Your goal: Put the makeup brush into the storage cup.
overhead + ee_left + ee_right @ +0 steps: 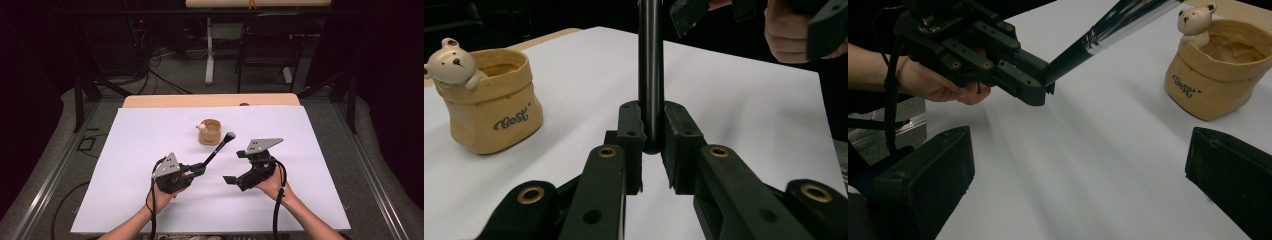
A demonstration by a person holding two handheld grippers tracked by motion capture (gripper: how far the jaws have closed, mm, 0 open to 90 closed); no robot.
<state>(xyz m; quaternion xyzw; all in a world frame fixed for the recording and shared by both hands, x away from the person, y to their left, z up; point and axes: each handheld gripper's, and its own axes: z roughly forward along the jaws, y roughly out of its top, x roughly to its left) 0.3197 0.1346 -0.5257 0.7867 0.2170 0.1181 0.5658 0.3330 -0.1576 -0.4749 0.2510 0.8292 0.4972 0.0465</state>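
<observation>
My left gripper [200, 169] is shut on the lower end of a black-handled brush [218, 148]. The brush slants up and to the right, its pale tip ending beside a tan cup [210, 131] that has a small bear figure on its rim. In the left gripper view the pads [631, 130] clamp the round black handle [650, 75], and the cup [494, 110] stands to the left. My right gripper [232, 179] hovers open to the right of the brush with nothing in it. In the right gripper view its jaws stand wide apart, facing my left gripper [1040, 87], the brush [1108, 30] and the cup [1218, 75].
A white sheet [150, 200] covers the table, with a strip of bare wood [165, 101] along the far edge. Beyond the table are a dark chair [272, 45], cables on the floor and a white table leg [209, 50].
</observation>
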